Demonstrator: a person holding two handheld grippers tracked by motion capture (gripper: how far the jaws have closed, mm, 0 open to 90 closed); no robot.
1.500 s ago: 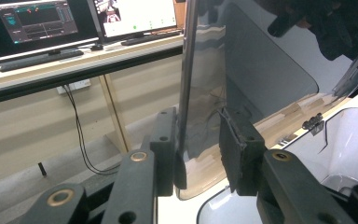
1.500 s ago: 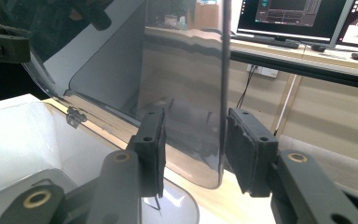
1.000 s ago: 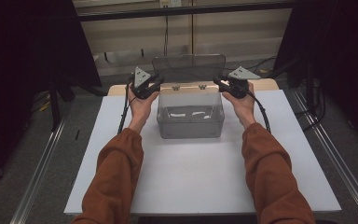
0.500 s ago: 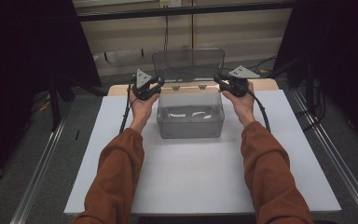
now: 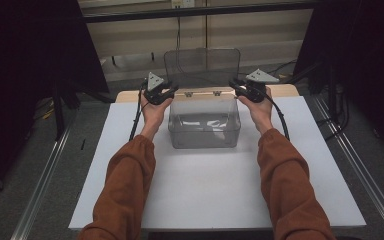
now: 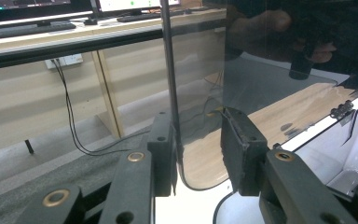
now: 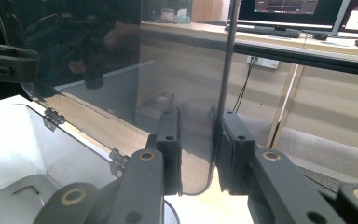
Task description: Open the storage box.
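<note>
Both claws are holding the clear lid upright over the plastic box.

The left claw (image 5: 172, 92) is pinching the lid's (image 5: 202, 67) left edge and the right claw (image 5: 233, 88) its right edge, each with the pane between its jaws, though in both gripper views one pad is standing slightly off it. The box (image 5: 205, 122) is sitting at the far middle of the white table (image 5: 210, 190), hinges (image 5: 202, 93) along its back rim. Behind the table, cables (image 6: 70, 121) are hanging by a wooden wall, with monitors (image 7: 303, 7) on a ledge above.
</note>
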